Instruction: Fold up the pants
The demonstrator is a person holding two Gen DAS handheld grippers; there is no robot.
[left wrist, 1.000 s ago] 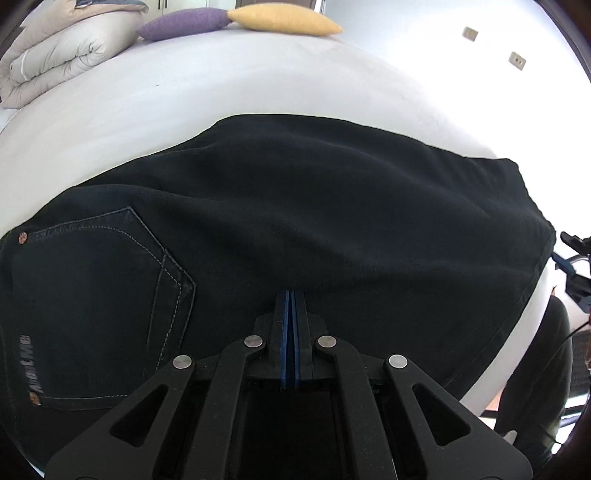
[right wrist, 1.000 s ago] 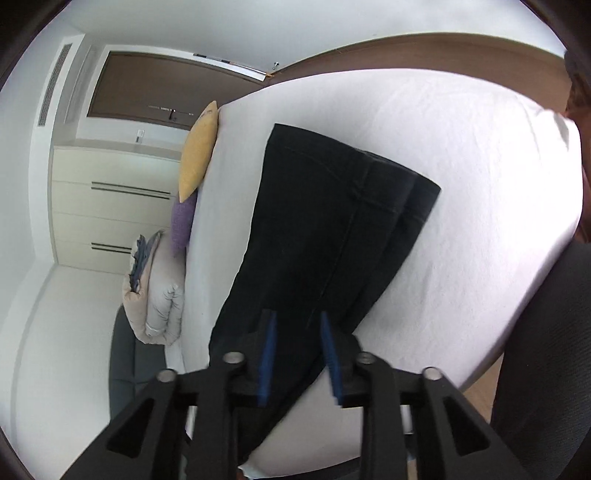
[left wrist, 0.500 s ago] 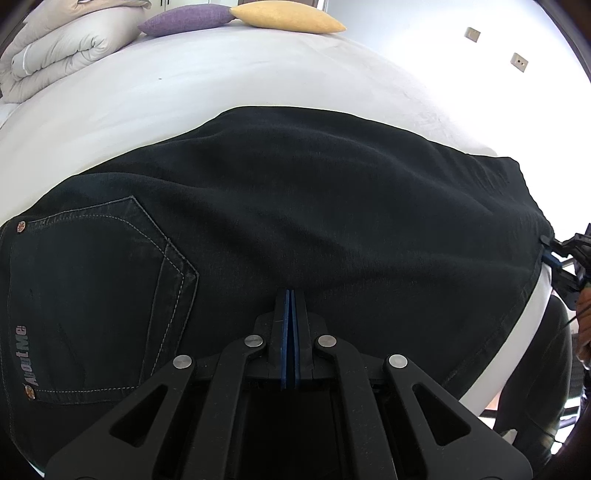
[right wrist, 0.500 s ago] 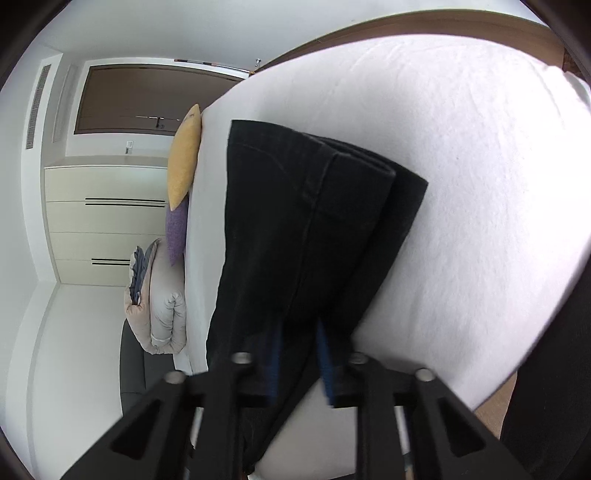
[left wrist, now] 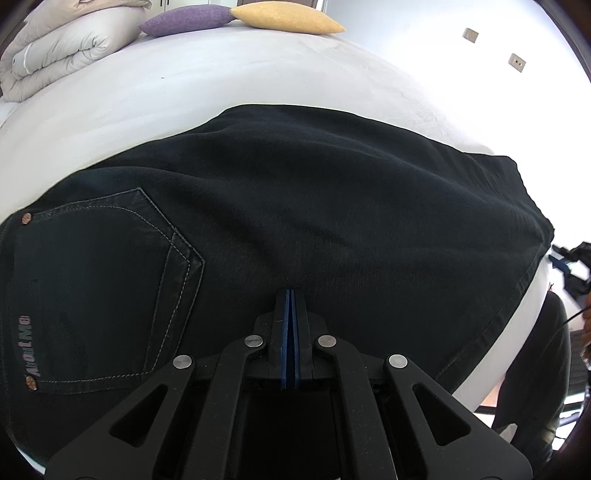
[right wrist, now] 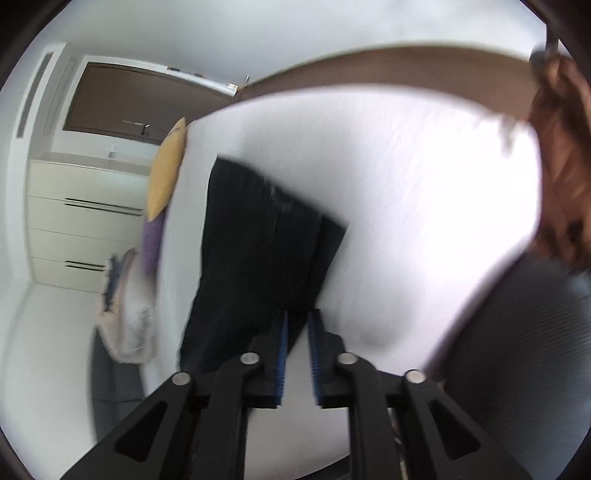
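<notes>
Black denim pants (left wrist: 295, 221) lie flat on the white bed (left wrist: 221, 85), back pocket (left wrist: 99, 284) at the left, leg hems at the right edge. My left gripper (left wrist: 290, 295) is shut, its blue pads pressed together at the pants' near edge; whether cloth is pinched between them is hidden. In the blurred right wrist view the pants (right wrist: 251, 251) stretch away along the bed (right wrist: 406, 206). My right gripper (right wrist: 297, 317) is open with a narrow gap, empty, just off the leg ends. It also shows small in the left wrist view (left wrist: 570, 264).
A yellow pillow (left wrist: 288, 18) and a purple pillow (left wrist: 184, 20) lie at the bed's far end beside a folded beige duvet (left wrist: 62, 51). A dark chair (right wrist: 524, 343) and the person's hair (right wrist: 561, 155) are at the right. White drawers (right wrist: 81, 221) stand beyond.
My right gripper has pulled back from the leg ends and opened a little, letting go of the cloth; its view is now blurred by motion. The left gripper stays shut in place.
</notes>
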